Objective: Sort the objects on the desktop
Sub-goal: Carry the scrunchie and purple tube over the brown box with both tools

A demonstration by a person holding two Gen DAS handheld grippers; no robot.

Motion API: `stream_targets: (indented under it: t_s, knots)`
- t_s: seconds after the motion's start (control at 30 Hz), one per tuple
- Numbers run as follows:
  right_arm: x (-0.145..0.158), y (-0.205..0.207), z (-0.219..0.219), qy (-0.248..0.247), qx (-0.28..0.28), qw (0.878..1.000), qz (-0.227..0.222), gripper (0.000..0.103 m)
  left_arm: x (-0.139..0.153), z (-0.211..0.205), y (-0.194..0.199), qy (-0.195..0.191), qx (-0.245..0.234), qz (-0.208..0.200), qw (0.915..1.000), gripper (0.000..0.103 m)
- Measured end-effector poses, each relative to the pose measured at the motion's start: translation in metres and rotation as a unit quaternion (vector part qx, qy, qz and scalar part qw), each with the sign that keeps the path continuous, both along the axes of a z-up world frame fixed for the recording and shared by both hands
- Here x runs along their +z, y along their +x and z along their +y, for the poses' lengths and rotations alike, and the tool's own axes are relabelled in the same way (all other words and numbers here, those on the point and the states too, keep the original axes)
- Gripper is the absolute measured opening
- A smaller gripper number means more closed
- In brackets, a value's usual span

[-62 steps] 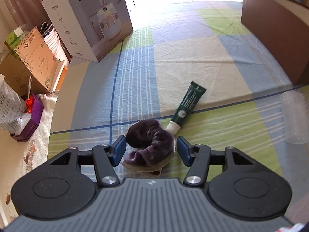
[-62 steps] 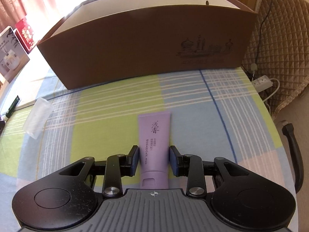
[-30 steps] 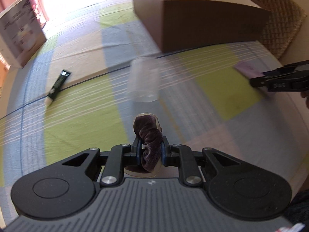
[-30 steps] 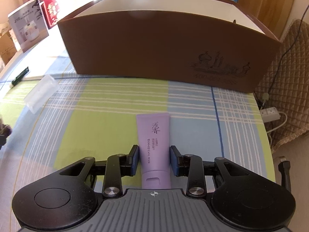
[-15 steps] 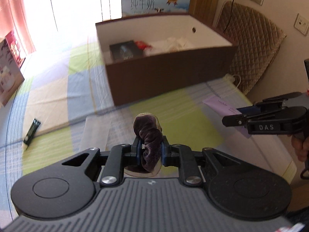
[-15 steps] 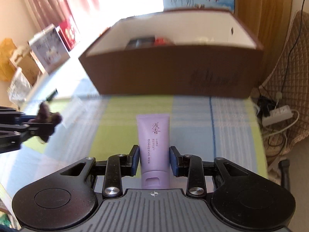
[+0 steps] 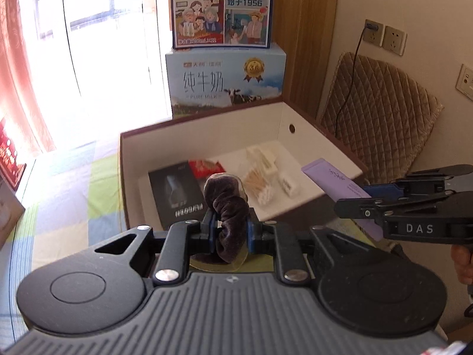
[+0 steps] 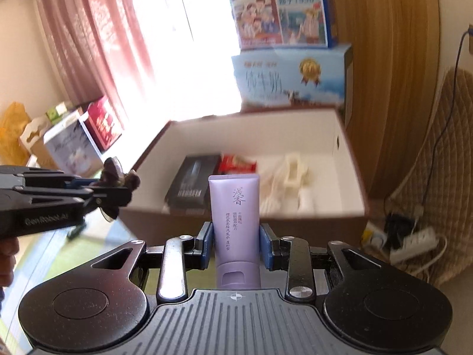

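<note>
dark purple velvet filled the left claw (image 7: 229,230): its jaws were clamped on a scrunchie (image 7: 227,207), carried in the air just short of the near wall of the brown box (image 7: 207,127). the right claw (image 8: 235,247) was likewise pressed together on a lilac tube (image 8: 235,207), gripped near its cap end and pointing toward the box, its far end reaching over the box's right front corner in the left wrist view.

inside the box, from its near wall back, lay a black carton (image 7: 177,195), a red packet (image 7: 205,166), a loose bundle of cotton swabs (image 7: 260,183) and some white plastic pieces (image 7: 263,156). behind the box stood stacked milk cartons (image 7: 224,80).

judging by this, the sorting was well along: several things were already in the box, and two more were held at its edge, not yet let go. what remained, as far as could be seen, was to carry each over the opening and release it. beside the box, on the checked cloth of the table (image 7: 74,195), nothing else to sort showed clearly.

much was hard to read. the box contents were smeared by motion in the right wrist view, so the white pieces could not be identified. a small dark thing under the left claw there was too blurred to name. the table near the box's front was hidden by both claw bodies.
</note>
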State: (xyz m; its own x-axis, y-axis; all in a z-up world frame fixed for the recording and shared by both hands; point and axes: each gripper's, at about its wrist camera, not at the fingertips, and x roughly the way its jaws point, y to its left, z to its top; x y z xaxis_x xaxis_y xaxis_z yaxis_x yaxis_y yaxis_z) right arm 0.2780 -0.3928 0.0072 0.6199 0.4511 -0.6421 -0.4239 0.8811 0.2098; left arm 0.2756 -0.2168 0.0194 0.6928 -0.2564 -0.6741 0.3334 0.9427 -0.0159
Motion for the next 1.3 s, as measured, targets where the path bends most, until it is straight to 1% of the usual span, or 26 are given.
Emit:
stream_targets:
  t_s: [0.13, 0.2, 0.47, 0.7, 0.9, 1.03, 1.1, 1.17, 1.3]
  knots:
    - [0.009, 0.032, -0.001, -0.004, -0.007, 1.0, -0.012, 0.03, -0.001, -0.007, 0.036, 0.0, 0.0, 0.005, 1.0, 0.016]
    - [0.008, 0.047, 0.0, -0.011, -0.011, 1.0, -0.014, 0.03, -0.003, -0.01, 0.052, 0.004, -0.002, 0.006, 1.0, 0.016]
    - [-0.012, 0.104, 0.008, -0.027, -0.013, 1.0, 0.007, 0.03, -0.03, -0.015, 0.118, 0.012, 0.001, 0.045, 0.9989, 0.016]
    - [-0.03, 0.145, 0.017, -0.036, -0.007, 0.999, 0.027, 0.03, -0.056, -0.022, 0.161, 0.018, 0.001, 0.07, 0.9973, 0.016]
    - [-0.042, 0.173, 0.019, -0.035, -0.011, 0.998, 0.044, 0.03, -0.073, -0.026, 0.191, 0.022, 0.004, 0.087, 0.996, 0.016]
    - [-0.049, 0.184, 0.021, -0.038, -0.012, 0.998, 0.053, 0.03, -0.083, -0.028, 0.206, 0.027, 0.007, 0.095, 0.995, 0.017]
    - [-0.054, 0.19, 0.021, -0.039, -0.013, 0.997, 0.059, 0.03, -0.087, -0.029, 0.211, 0.026, 0.006, 0.097, 0.9949, 0.018]
    - [-0.059, 0.194, 0.022, -0.04, -0.013, 0.997, 0.066, 0.03, -0.09, -0.029, 0.214, 0.026, 0.004, 0.099, 0.9947, 0.023]
    - [-0.066, 0.2, 0.022, -0.041, -0.015, 0.996, 0.076, 0.03, -0.093, -0.03, 0.218, 0.026, 0.008, 0.1, 0.9947, 0.024]
